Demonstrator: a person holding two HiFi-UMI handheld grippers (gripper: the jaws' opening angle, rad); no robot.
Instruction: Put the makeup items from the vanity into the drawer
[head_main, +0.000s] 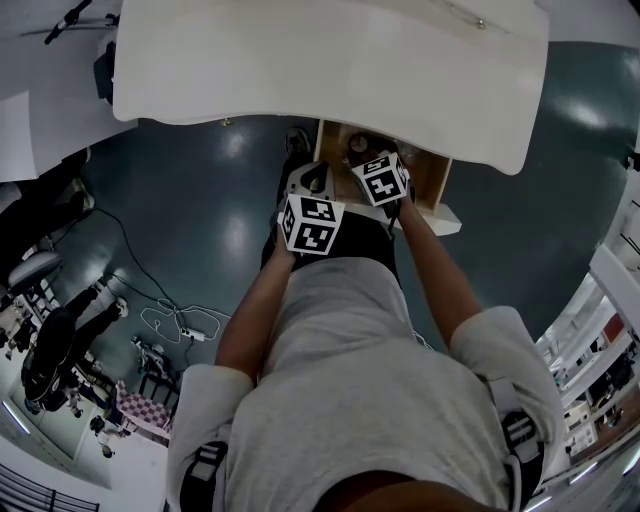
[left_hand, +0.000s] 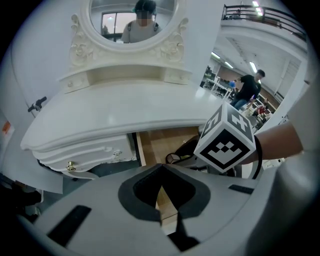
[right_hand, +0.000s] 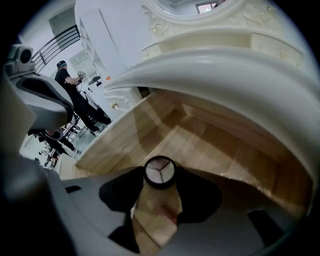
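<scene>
Item: compact (right_hand: 159, 172), round, black-rimmed, its pale top divided into three wedges. Location: clamped by its rim at the jaw tips of the right hand-held gripper (right_hand: 160, 176), above the wooden floor of the open drawer (right_hand: 215, 145), not yet resting on it. In the head view the drawer stands out from under the white table (head_main: 330, 60) at 12 o'clock of the person, and the right hand-held gripper lies at about 1 o'clock of the left one. Left hand-held gripper (left_hand: 160, 167): jaws closed tip to tip with nothing between them, held just short of the drawer front, idle. Step in hand, as judged: delivery of the compact into the drawer, with the carry apparently done and the release outstanding. Next move, as judged: a short descent until the compact is close to the drawer floor, then parting of the jaws so it drops flat rather than rolling on its rim, and a withdrawal toward 6 o'clock clear of the table's overhanging edge. Orientation: the wedged face looks back along the jaws at the right gripper view's camera. Being a disc, it shows no long axis, and its thickness cannot be read.
</scene>
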